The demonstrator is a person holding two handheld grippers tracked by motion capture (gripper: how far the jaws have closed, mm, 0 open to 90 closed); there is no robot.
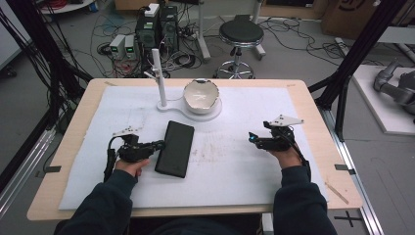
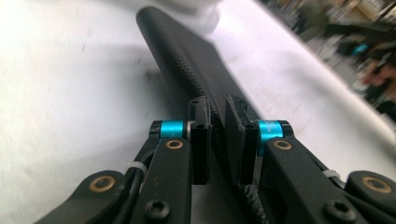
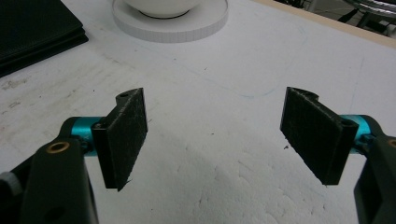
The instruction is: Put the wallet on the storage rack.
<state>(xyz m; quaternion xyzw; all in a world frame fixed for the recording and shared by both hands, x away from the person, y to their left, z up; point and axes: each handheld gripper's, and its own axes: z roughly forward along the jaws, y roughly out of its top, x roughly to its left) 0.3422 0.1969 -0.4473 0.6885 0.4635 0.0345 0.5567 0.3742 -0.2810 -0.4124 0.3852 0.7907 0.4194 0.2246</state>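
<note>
On white table mat (image 1: 244, 166), left gripper (image 1: 157, 145) jaws clamping black case (image 1: 176, 148).

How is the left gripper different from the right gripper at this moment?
The left gripper is shut on the edge of the black case; the right gripper is open with nothing between its jaws. The left touches the case; the right stands apart from it. Both sit low over the white mat.

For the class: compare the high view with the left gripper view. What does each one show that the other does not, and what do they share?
High view alone: the white post on its stand, the inside of the white bowl, the stool and the wooden table edge.
Left gripper view alone: the pads pressed on the edge of the black case.
Both: the left gripper, the case, the white mat and the right gripper.
</note>
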